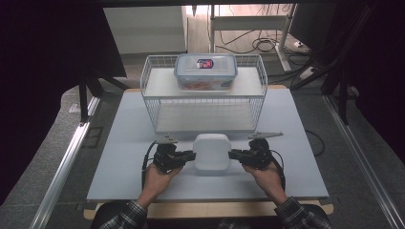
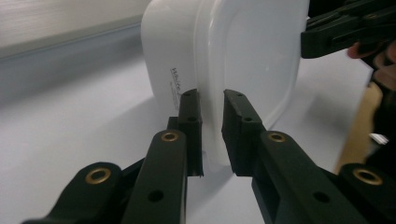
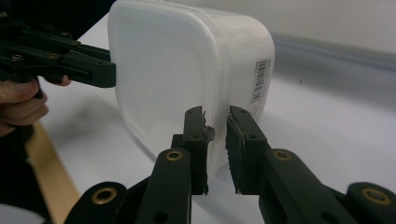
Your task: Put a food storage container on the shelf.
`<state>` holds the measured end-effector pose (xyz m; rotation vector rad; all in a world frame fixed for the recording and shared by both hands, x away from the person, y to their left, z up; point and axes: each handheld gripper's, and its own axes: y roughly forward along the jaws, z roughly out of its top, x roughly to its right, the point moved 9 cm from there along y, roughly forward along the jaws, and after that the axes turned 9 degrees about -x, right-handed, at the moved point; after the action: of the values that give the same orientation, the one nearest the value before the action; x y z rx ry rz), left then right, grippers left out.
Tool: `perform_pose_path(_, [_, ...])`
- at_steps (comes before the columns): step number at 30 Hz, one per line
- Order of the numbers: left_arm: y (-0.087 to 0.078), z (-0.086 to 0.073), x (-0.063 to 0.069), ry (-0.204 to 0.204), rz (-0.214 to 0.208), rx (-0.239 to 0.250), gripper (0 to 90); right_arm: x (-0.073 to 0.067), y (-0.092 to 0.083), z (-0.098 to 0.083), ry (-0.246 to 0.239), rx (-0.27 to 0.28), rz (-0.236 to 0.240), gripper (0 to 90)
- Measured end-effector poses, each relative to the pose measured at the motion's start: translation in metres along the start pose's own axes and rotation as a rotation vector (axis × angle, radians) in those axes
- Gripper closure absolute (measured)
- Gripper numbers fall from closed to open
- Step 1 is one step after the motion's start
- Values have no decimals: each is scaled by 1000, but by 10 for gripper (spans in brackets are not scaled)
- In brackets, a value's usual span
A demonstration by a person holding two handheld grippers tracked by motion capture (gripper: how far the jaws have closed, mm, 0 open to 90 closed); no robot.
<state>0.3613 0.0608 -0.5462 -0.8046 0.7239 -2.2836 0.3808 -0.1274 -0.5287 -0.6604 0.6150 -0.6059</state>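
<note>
The left gripper [image 2: 212, 135] rises from the bottom edge, its two black jaws drawn close together over the rim of a white plastic container [image 2: 224, 60] — the rim's edge sits between the pads, pinched there. The container rests on a pale table [image 2: 79, 130], a line of small print on its side wall. At the upper right the right gripper [image 2: 322, 39] meets the container's far edge — fingers behind it
</note>
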Motion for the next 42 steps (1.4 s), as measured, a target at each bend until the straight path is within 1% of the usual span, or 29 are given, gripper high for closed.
perform_pose_path(1, [0,0,-1,-8,-3,0,788,0,1,1,-3,10,-17,780])
perform_pose_path(4, [0,0,-2,-26,-7,11,788,-1,2,2,-3,38,-28,780])
perform_pose_path(7, [0,1,-4,-31,16,24,787,-2,3,3,-6,64,-38,781])
perform_pose_path(8, [-1,2,-4,-34,17,33,787,-2,2,4,-9,75,-40,781])
perform_pose_path(9, [-2,3,-4,-27,22,40,786,-3,2,5,-10,85,-41,782])
perform_pose_path(12, [-7,8,-3,-26,28,69,785,-6,-2,9,-11,117,-33,785])
perform_pose_path(15, [-12,12,-2,-10,42,87,784,-9,-5,14,-22,144,-26,786])
perform_pose_path(21, [-21,24,1,22,58,112,784,-14,-15,25,-70,183,-54,787])
perform_pose_path(25, [-29,34,3,46,71,124,784,-16,-21,32,-77,201,-56,788])
perform_pose_path(28, [-33,42,4,56,81,133,784,-17,-25,38,-81,215,-55,788])
perform_pose_path(31, [-40,51,5,67,92,146,784,-18,-30,46,-83,231,-53,788])
perform_pose_path(35, [-50,62,6,84,103,161,784,-21,-37,58,-97,250,-53,788])
perform_pose_path(42, [-65,81,6,88,114,190,784,-26,-47,80,-109,272,-45,787])
